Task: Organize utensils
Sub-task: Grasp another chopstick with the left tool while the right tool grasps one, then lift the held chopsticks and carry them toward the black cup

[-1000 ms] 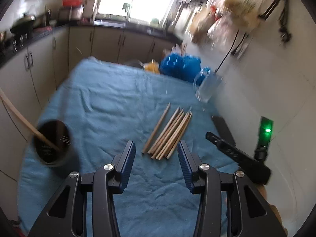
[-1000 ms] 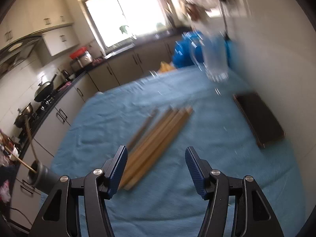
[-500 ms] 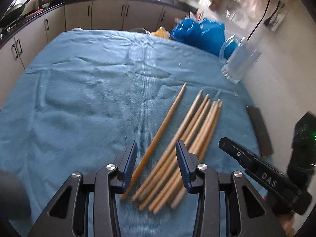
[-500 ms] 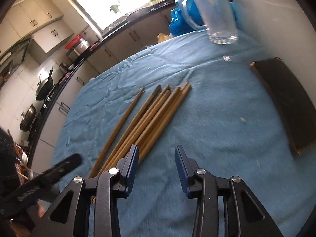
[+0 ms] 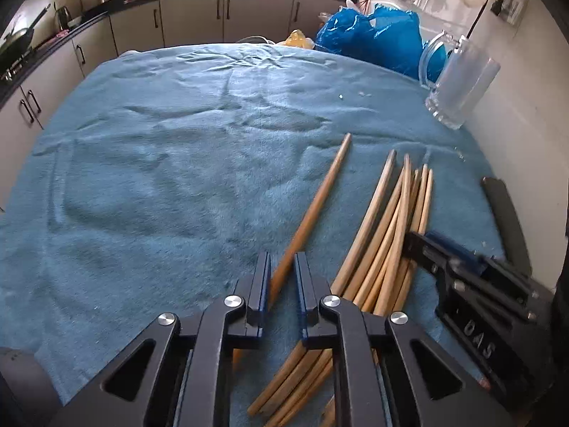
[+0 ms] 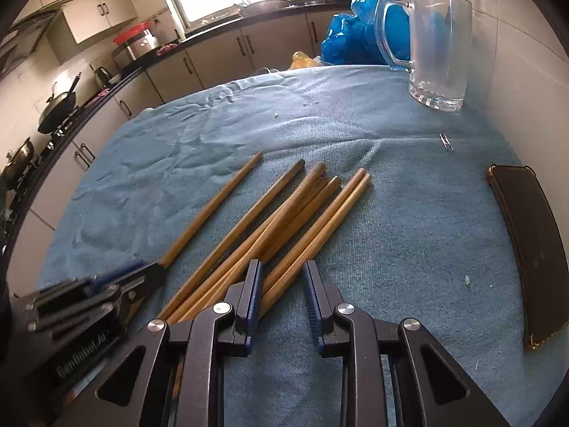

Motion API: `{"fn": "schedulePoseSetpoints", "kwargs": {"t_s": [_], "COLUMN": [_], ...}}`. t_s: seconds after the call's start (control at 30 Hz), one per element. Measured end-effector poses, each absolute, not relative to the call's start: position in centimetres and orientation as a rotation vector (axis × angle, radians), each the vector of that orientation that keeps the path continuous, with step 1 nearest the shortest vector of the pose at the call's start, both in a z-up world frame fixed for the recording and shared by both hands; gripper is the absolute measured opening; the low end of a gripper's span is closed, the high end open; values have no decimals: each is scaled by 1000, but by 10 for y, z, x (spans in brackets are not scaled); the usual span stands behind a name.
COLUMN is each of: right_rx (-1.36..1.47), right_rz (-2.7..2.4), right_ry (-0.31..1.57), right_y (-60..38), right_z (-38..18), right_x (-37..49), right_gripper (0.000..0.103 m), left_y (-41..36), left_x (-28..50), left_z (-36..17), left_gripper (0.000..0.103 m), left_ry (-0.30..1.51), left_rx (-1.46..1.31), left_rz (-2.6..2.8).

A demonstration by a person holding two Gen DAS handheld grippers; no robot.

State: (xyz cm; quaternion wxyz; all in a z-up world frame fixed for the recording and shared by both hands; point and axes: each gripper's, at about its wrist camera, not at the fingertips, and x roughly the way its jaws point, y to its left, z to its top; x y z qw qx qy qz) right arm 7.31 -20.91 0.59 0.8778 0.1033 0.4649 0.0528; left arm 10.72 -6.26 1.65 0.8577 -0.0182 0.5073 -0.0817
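Left wrist view looks steeply down on a table covered by a rumpled blue cloth (image 5: 149, 163); the left gripper (image 5: 282, 270) sits low over it with its jaws drawn nearly together, and they have just been closing; between them runs the near end of a single wooden chopstick (image 5: 316, 210), which lies apart from the rest and points up and away toward the far side of the table; whether the pads actually press on it I cannot tell, since a thin gap seems to show on its right side. Just to the right lies the bundle of chopsticks (image 5: 387, 227), side by side and partly overlapping, their near ends passing under the gripper body; the right gripper (image 5: 426, 245) comes in from the right edge with its tips at that bundle. Right wrist view shows the right gripper (image 6: 282, 284) with its jaws narrowed but still apart, and they too have just been closing; the two rightmost sticks of the bundle of chopsticks (image 6: 270, 227) run between them, the left pad close against one, the right pad clear of them. At the left of this view the left gripper (image 6: 149, 274) meets the end of the single wooden chopstick (image 6: 213, 210). A glass mug (image 6: 437, 46) stands upright at the far right by the wall; a dark phone (image 6: 530, 245) lies flat along the right edge; blue plastic bags (image 5: 370, 42) sit behind the table.
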Motion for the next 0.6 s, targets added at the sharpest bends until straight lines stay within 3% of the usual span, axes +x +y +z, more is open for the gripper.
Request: {"fn": "schedulePoseSetpoints", "kwargs": {"t_s": [0.27,0.6], "right_rx": [291,426], "right_rz": [124,166], "right_ry": [1028,947], "right_y": [-224,-233], "right_z": [2,17], "right_x": [57,35], "right_gripper": [1,3], "left_y": [-25,4], "left_x": [62,-3], "left_z": [16,14], "left_gripper": [9,7], "left_ry": [1147,1149], "left_rx": [-189,-266], "left_rz": [-162,-196]}}
